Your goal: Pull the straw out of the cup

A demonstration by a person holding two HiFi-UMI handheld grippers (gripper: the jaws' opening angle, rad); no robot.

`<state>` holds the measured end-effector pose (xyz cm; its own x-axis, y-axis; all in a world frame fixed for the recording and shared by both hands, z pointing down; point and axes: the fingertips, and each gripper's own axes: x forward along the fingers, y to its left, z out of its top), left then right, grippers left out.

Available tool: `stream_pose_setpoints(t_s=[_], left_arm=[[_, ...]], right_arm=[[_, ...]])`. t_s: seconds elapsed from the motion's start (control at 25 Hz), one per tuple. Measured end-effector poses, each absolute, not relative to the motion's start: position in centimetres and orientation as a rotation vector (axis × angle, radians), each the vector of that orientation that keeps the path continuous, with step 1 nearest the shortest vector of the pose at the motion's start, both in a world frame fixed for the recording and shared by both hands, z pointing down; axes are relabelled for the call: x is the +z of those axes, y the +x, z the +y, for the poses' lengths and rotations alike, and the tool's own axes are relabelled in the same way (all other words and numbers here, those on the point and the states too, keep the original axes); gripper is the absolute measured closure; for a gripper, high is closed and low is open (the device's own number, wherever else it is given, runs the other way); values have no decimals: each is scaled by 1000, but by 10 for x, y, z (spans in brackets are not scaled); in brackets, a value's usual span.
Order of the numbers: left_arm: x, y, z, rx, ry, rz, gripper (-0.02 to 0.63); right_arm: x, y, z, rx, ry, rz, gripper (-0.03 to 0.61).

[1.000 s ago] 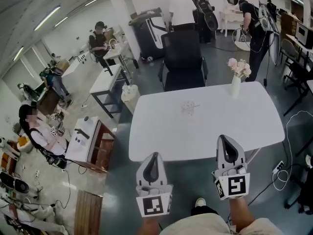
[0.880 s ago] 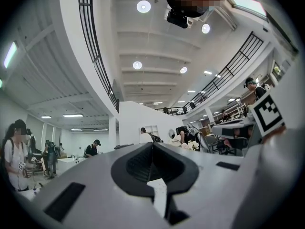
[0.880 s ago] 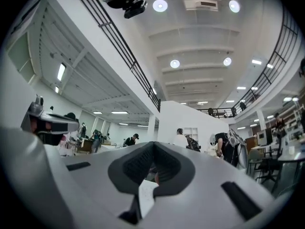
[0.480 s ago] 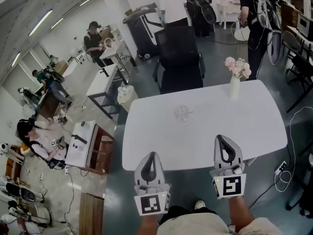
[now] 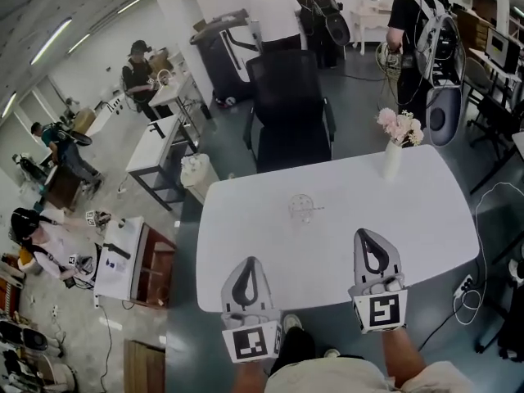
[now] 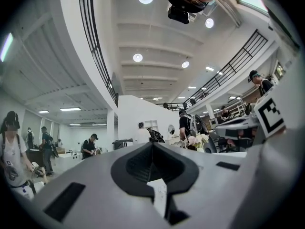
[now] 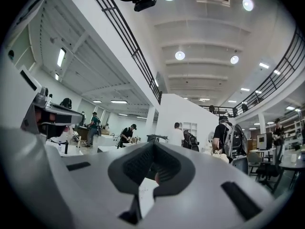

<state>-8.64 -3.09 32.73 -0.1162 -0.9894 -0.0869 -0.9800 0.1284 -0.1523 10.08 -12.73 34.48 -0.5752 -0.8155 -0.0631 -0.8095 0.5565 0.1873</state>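
With my left gripper (image 5: 247,263) and right gripper (image 5: 373,235) both closed and empty, well short of the clear cup (image 5: 300,206) in the middle of the white table (image 5: 426,211), I'd pinch its light, slick-looking straw (image 5: 317,209) gently near the top.

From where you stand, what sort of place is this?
Likely a big open-plan lab or workshop: a white table with a black office chair, people working at benches nearby, and a railed upper gallery overhead.

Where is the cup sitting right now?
In the head view the clear cup stands near the middle of the white table, beyond the left gripper and right gripper, left of the flower vase, before the black chair.
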Motion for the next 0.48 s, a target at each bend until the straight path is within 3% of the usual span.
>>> stream_pose_setpoints(t_s=[0.48], left_arm=[[334, -211, -128, -8, -2076, 2167, 607]], right_arm=[[329, -27, -209, -375, 1498, -2688, 577]])
